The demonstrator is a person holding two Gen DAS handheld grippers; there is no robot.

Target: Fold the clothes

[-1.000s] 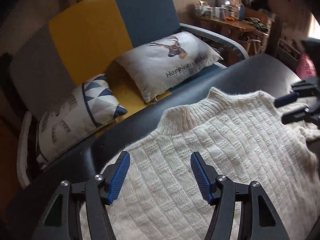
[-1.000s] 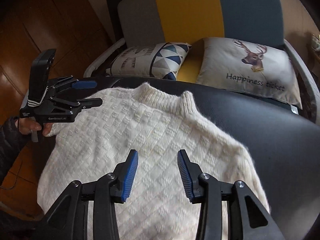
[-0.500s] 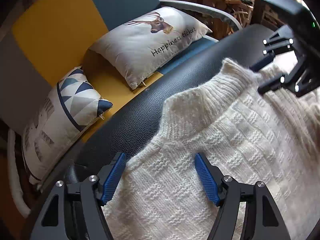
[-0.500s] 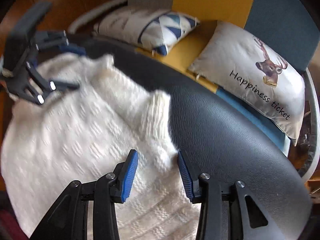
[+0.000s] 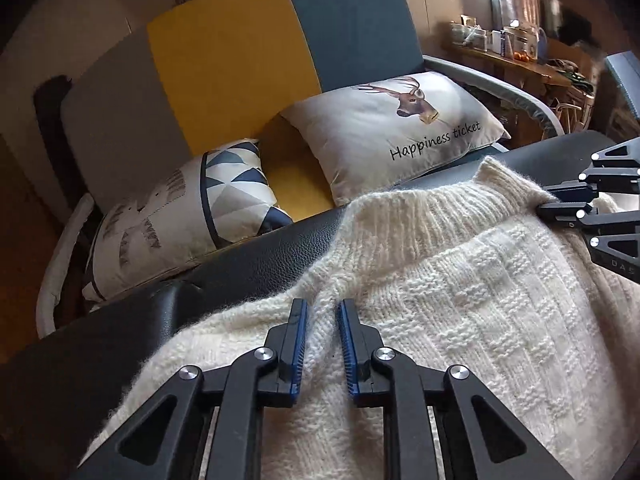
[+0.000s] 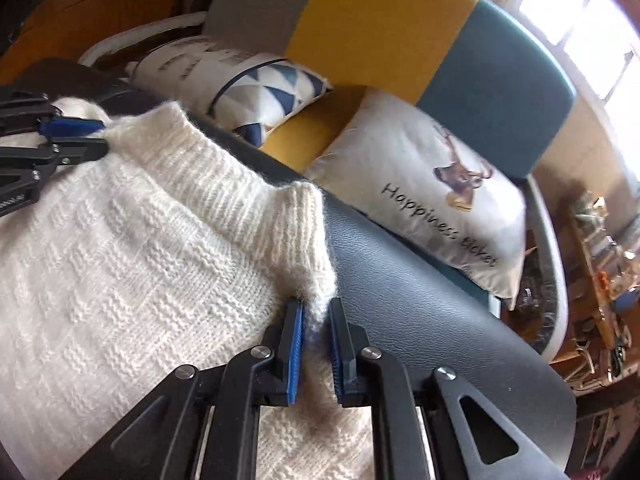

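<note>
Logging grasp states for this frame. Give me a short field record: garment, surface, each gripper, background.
garment: white knit sweater, lying collar toward the sofa
surface: black leather top
left gripper: closed on the sweater's shoulder by the collar
right gripper: closed on the other shoulder by the collar
background: sofa with deer pillow and triangle pillow
fold: not started, body flat

A black leather-look table (image 5: 276, 256) carries a cream knitted sweater (image 5: 460, 312), spread flat.
</note>
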